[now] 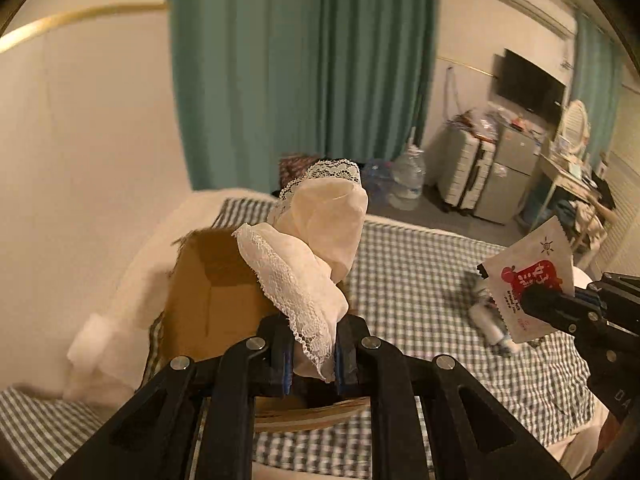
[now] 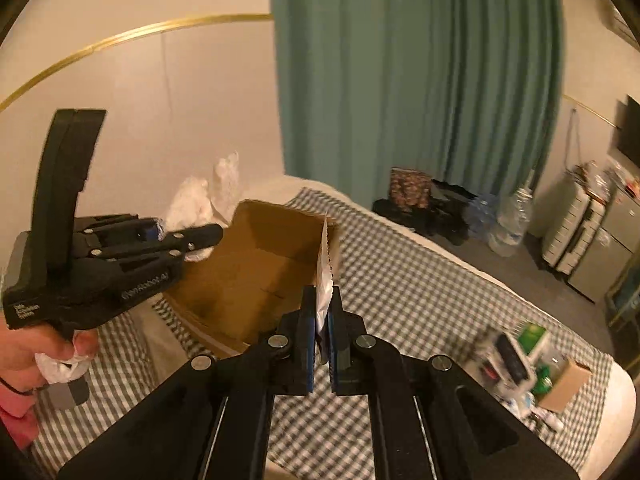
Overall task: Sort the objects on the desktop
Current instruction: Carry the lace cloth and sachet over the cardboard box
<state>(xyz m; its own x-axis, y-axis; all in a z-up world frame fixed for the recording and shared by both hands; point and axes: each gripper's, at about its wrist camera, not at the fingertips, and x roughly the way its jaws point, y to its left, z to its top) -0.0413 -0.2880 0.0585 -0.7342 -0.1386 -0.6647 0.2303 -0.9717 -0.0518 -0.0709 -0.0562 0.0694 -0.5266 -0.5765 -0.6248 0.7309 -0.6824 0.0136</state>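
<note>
My left gripper (image 1: 311, 344) is shut on a cream lace-trimmed cloth (image 1: 316, 240) and holds it up above an open cardboard box (image 1: 212, 292) on the checked bedspread. My right gripper (image 2: 321, 320) is shut on a white sachet (image 2: 325, 280), seen edge-on over the box (image 2: 256, 268). In the left wrist view the sachet (image 1: 528, 276) shows a red label and the right gripper (image 1: 532, 300) holds it at the right. The left gripper (image 2: 192, 236) with the cloth (image 2: 200, 200) is at the left of the box in the right wrist view.
A pile of small items (image 2: 520, 368) with a green box and a small brown box lies on the checked bedspread (image 2: 420, 292) at the right. White pillow (image 1: 104, 340) left of the box. Beyond the bed are water bottles (image 1: 408, 176), a suitcase and a small fridge.
</note>
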